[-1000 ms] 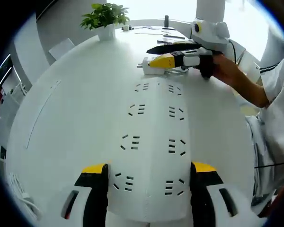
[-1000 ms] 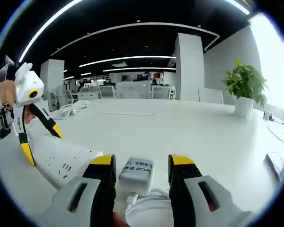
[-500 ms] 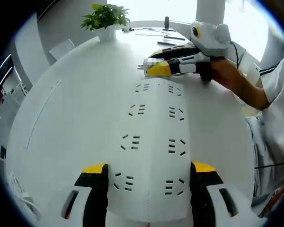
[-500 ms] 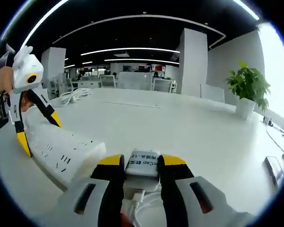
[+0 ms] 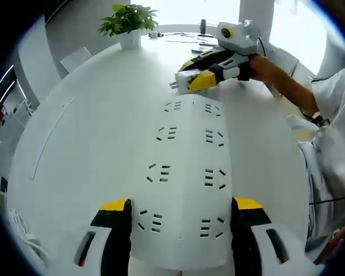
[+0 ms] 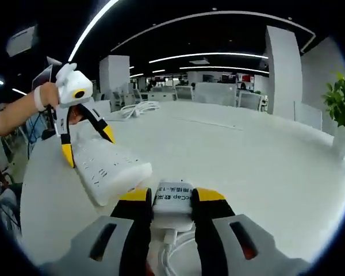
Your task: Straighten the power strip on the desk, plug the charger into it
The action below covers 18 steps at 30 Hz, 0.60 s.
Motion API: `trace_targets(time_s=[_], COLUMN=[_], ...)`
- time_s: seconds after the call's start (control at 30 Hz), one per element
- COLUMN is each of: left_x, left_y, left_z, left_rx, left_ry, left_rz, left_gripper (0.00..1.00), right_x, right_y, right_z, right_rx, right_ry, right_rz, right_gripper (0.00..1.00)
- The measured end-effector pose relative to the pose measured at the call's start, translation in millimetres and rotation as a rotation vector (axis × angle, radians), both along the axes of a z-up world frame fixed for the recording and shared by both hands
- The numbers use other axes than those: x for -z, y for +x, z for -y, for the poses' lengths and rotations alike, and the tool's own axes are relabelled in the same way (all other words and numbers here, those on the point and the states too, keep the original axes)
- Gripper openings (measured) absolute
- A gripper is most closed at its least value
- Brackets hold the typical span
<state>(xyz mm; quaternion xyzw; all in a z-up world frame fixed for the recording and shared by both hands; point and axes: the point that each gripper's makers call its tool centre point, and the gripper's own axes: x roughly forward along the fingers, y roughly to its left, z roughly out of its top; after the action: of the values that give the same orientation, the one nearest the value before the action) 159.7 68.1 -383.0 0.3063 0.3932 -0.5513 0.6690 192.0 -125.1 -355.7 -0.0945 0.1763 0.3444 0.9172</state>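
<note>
Two jaws of your left gripper point(image 5: 181, 215) sit on both long sides of the near end of the power strip point(image 5: 187, 172), which lies lengthwise on the white desk point(image 5: 92, 138); it looks like a long, stiff, light plastic bar that can swing easily, so hold it firmly there. Further away, at the strip's far end, your right gripper point(image 6: 171, 198) is closed narrow on the charger point(image 6: 172, 196), a small hard block with smooth sides and a cable, so keep the pinch on its flat faces.

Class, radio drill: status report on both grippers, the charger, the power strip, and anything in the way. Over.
Left gripper clamped on power strip. Right gripper shut on charger, near the strip's far end. Not plugged in yet. Nothing blocking; potted plant well off. Over.
</note>
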Motion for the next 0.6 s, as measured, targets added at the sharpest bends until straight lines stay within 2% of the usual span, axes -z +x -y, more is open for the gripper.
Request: trace_targets(time_s=[0.07, 0.17, 0.23, 0.4, 0.53, 0.6], left_x=[0.1, 0.2, 0.2, 0.3, 0.3, 0.3], left_y=[-0.1, -0.1, -0.1, -0.2, -0.1, 0.0], left_z=[-0.1, -0.2, -0.4, -0.6, -0.8, -0.8], left_rx=[-0.001, -0.001, -0.001, -0.001, -0.003, -0.004], left_ry=[0.000, 0.001, 0.001, 0.002, 0.005, 0.003], left_rz=[0.000, 0.000, 0.000, -0.002, -0.002, -0.001], left_gripper=[0.70, 0.70, 0.70, 0.70, 0.70, 0.70], right_x=[-0.3, -1.0, -0.6, 1.8, 5.0, 4.9], right_y=[-2.9, -1.4, -3.0, -2.6, -1.9, -2.7], right_z=[-3.0, -0.9, -2.6, -5.2, -0.7, -1.8], right_rx=[-0.126, -0.160, -0.185, -0.201, -0.126, -0.107], right_ry=[-0.017, 0.040, 0.019, -0.057, -0.032, -0.031], right_rz=[0.023, 0.003, 0.012, 0.050, -0.008, -0.016], right_gripper=[0.28, 0.28, 0.28, 0.29, 0.29, 0.30])
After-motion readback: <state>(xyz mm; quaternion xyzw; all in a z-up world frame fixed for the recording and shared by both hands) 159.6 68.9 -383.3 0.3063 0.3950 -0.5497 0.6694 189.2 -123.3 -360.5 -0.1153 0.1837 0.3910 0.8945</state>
